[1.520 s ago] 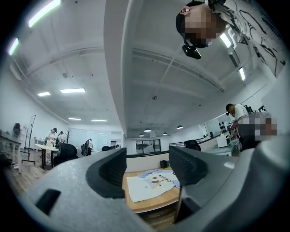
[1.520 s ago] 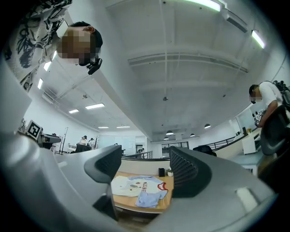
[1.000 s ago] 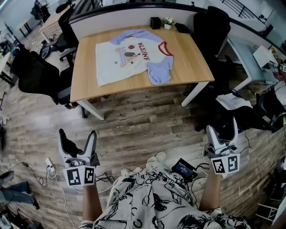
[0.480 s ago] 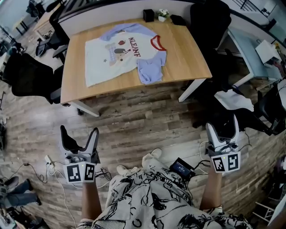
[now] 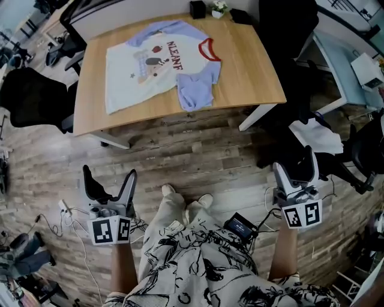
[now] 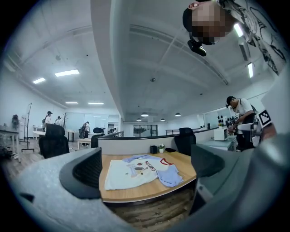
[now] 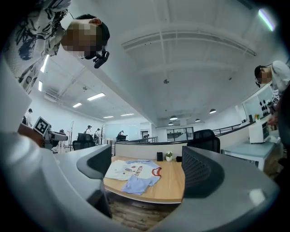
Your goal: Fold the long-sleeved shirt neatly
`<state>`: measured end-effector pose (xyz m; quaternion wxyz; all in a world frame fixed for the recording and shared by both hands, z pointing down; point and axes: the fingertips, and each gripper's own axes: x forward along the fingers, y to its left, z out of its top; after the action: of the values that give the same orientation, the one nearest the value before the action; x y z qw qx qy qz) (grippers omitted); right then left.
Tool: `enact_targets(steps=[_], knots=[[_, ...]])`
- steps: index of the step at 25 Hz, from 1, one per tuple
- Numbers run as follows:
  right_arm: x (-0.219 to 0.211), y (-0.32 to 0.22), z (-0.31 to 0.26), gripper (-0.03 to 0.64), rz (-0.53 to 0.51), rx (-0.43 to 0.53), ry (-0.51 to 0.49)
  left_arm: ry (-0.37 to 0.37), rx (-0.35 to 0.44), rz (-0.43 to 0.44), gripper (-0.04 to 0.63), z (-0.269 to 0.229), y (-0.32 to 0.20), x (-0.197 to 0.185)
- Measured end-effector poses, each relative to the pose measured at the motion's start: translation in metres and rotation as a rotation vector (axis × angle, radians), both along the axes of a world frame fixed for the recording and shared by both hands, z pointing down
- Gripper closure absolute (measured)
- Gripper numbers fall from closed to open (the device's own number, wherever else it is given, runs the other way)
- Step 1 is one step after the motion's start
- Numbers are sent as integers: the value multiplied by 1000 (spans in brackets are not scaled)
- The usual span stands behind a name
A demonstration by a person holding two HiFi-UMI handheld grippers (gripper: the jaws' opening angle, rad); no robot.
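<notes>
A white long-sleeved shirt with pale blue sleeves, a red collar and a chest print lies flat on the wooden table. One blue sleeve is folded over near the table's front edge. Both grippers are held low over the wooden floor, well short of the table. My left gripper is open and holds nothing. My right gripper is also open with nothing in it. The shirt shows far off between the left gripper's jaws. In the right gripper view, the shirt shows past the right gripper.
Black office chairs stand at the table's left and back right. A small plant and a black box sit at the table's far edge. Cables and a black device lie on the floor by my feet.
The view has tipped and moved forward, so the table sits higher in the frame. The person's feet have stepped forward. Both grippers stay open and low.
</notes>
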<state>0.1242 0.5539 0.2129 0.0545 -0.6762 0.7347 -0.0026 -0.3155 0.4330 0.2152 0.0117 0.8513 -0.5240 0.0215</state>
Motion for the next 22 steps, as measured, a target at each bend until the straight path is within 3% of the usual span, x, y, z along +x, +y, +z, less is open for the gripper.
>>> enact_targets(steps=[6,22], knots=[[9,-34,6,140,28,-18,20,2,-7,1,-6,13,-37,5],[25,-195,-48,140,79,61,56,4,71,144,-6,-3,-225,56]])
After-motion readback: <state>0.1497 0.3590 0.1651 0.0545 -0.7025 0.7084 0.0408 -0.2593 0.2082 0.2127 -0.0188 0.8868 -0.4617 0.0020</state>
